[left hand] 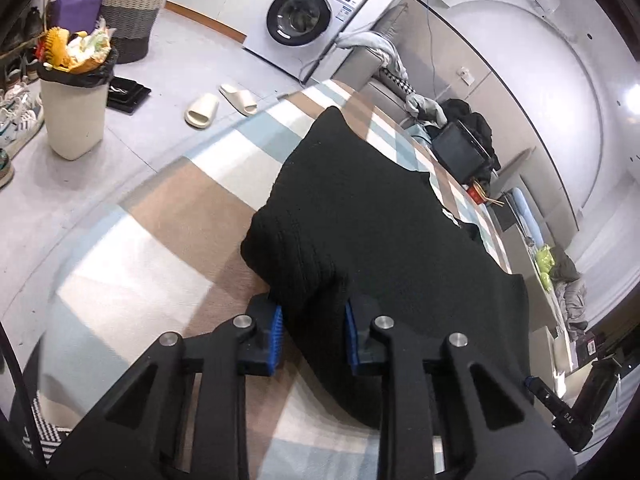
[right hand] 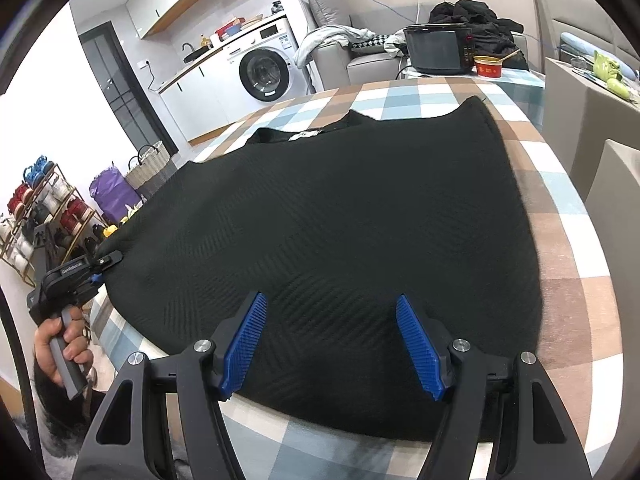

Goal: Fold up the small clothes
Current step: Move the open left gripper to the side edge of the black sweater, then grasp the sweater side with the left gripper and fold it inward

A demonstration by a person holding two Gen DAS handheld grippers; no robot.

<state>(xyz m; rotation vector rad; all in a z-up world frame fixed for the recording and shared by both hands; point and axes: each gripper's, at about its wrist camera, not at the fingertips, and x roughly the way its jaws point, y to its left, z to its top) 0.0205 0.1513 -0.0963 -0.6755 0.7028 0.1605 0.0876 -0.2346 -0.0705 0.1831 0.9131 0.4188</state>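
Note:
A black knit garment (right hand: pixel 320 216) lies spread on the checked tablecloth (right hand: pixel 560 240), neck label toward the far side. In the left wrist view the garment (left hand: pixel 360 216) has a raised fold at its near corner. My left gripper (left hand: pixel 312 332) is shut on that bunched corner, blue pads pressing the cloth. It also shows in the right wrist view (right hand: pixel 98 270) at the garment's left edge, held by a hand. My right gripper (right hand: pixel 330 340) is open, its blue pads (right hand: pixel 416 344) spread over the garment's near hem, holding nothing.
A black appliance (right hand: pixel 436 50) and a red bowl (right hand: pixel 488 66) stand at the table's far end. A sofa with clothes (right hand: pixel 476 20) is behind. A washing machine (left hand: pixel 304 16), a bin (left hand: pixel 74 108), slippers (left hand: pixel 220 106) and a basket (left hand: pixel 132 12) are on the floor to the left.

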